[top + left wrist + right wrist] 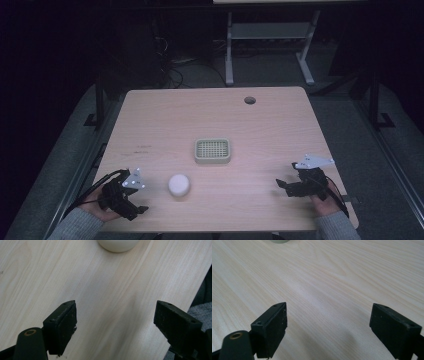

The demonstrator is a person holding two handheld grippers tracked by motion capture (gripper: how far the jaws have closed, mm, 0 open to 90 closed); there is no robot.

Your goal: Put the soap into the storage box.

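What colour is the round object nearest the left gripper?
White round object, clearest in the high view.

The light wooden desk (150, 120) lies bare between the left gripper (141, 210) and the right gripper (282, 185), both with jaws wide apart. A small white round ball (179, 184) sits near the left gripper, at its 2 o'clock. A pale green square grid-topped tray (212, 150) stands at the ball's 1 o'clock, bare wood around it.

The table (270, 135) is pale, matt wood-grain laminate. At its six o'clock edge, the white ball (179, 185) looks smooth and matt; the cream basket (212, 150) at centre is gridded plastic.
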